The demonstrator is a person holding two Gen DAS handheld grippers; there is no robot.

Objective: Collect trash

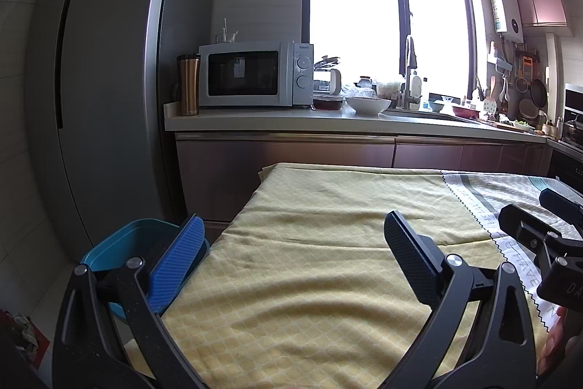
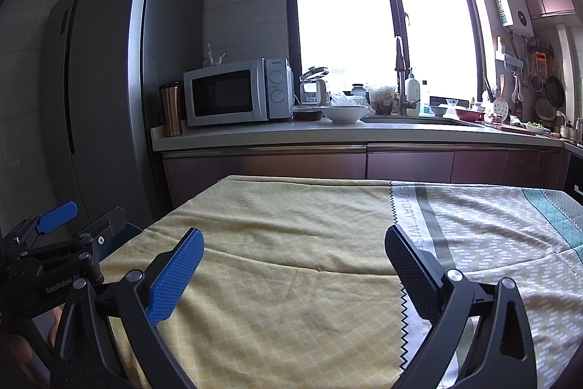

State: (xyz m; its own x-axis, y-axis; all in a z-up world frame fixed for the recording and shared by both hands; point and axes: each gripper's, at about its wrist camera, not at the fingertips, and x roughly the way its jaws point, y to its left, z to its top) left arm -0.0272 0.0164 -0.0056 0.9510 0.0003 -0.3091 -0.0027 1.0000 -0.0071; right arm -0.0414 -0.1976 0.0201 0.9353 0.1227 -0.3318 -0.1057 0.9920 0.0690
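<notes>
Right now both grippers hover above a table draped in a yellow patterned tablecloth point(image 2: 291, 243), which gives way on its right side to a grey-and-white printed panel with lettering and a zigzag border. The left gripper point(image 1: 291, 261) has its two fingers spread wide with nothing between them; its blue pad point(image 1: 178, 261) sits over the left edge of the table, in front of a blue trash bin point(image 1: 120, 243) that stands on the floor just beside that edge. The right gripper point(image 2: 293, 270) is likewise spread wide and empty, poised over the middle of the cloth. In the right wrist view the left gripper shows at the far left, and in the left wrist view part of the right gripper shows at the far right, with a bit of a hand point(image 1: 557, 345) below it. No loose trash can be made out on the cloth; a crumpled scrap point(image 1: 22, 330) lies on the floor at the lower left, too dim to identify. Beyond the table runs a kitchen counter point(image 2: 328, 133) with a white microwave point(image 2: 237, 95), a copper-coloured tumbler point(image 2: 170, 110), a white bowl point(image 2: 344, 113) and a sink tap before a bright window point(image 2: 382, 17); a tall grey refrigerator point(image 2: 109, 79) stands at the left
</notes>
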